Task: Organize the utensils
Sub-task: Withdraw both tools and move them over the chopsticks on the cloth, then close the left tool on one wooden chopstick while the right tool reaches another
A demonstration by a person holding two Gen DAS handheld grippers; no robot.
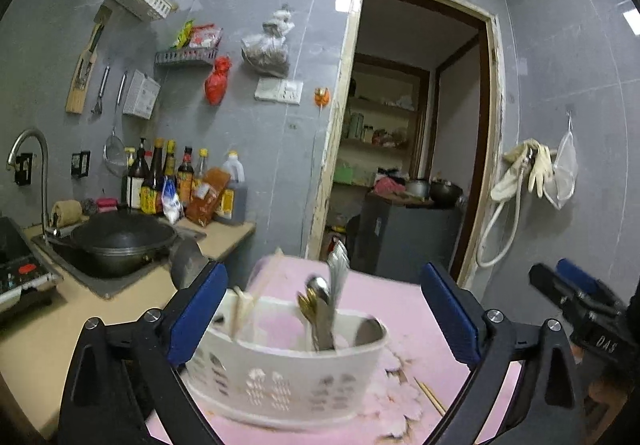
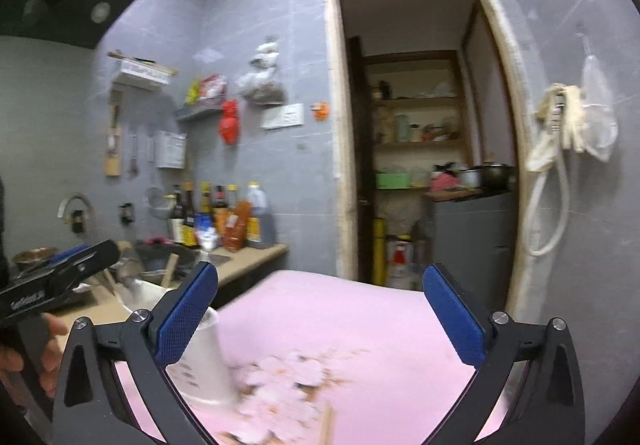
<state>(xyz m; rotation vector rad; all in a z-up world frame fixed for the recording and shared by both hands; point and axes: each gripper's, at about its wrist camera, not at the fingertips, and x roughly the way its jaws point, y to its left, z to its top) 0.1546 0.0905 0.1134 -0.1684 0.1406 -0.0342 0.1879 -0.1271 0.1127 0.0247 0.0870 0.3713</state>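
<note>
A: Condition of the caddy?

B: White perforated utensil basket (image 1: 288, 377) stands on the pink desk (image 1: 404, 309), between the parted fingers of the left gripper (image 1: 324, 309). Its compartments hold spoons (image 1: 320, 305), a fork (image 1: 339, 265) and pale chopsticks (image 1: 244, 309). One loose chopstick (image 1: 430, 397) lies on the desk just right of it.

A: Jaws?

B: Both released, grasping nothing. The right gripper (image 2: 320, 317) hangs over the desk (image 2: 340, 325), with the basket (image 2: 204, 365) at its left finger.

A: Obscured items?

B: The right view is blurred; the basket is half hidden there, contents unreadable. The floral patch (image 2: 288, 377) is smeared. Basket's near-left corner sits behind the left finger.
</note>
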